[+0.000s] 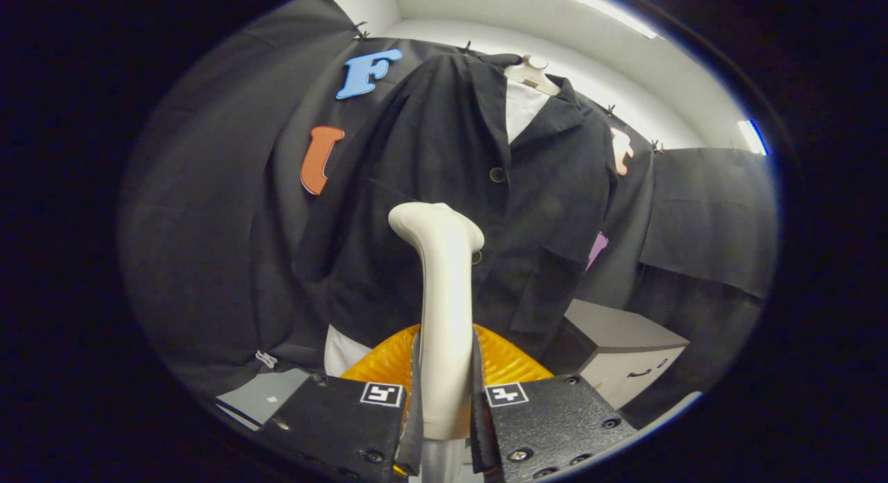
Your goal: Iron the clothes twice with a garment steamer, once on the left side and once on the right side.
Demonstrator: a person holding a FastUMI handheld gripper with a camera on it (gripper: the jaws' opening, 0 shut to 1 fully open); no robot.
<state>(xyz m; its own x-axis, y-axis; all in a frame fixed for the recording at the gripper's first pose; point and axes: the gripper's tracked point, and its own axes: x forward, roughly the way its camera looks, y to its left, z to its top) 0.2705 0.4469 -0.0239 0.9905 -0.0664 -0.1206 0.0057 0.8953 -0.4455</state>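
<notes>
We cannot see the steamer (444,289) head's face; it points away toward the jacket (444,164). The handle's lower end is cut off below the 2 fingers (385,407) of the gripper (444,400) clamping it. The handle hides 1 jacket button behind it. The cabinet (624,351) beyond the right finger is partly covered by the jacket's hem.

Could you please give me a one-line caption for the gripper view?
Gripper shut on the steamer handle, its head raised before the dark jacket on a mannequin.
</notes>
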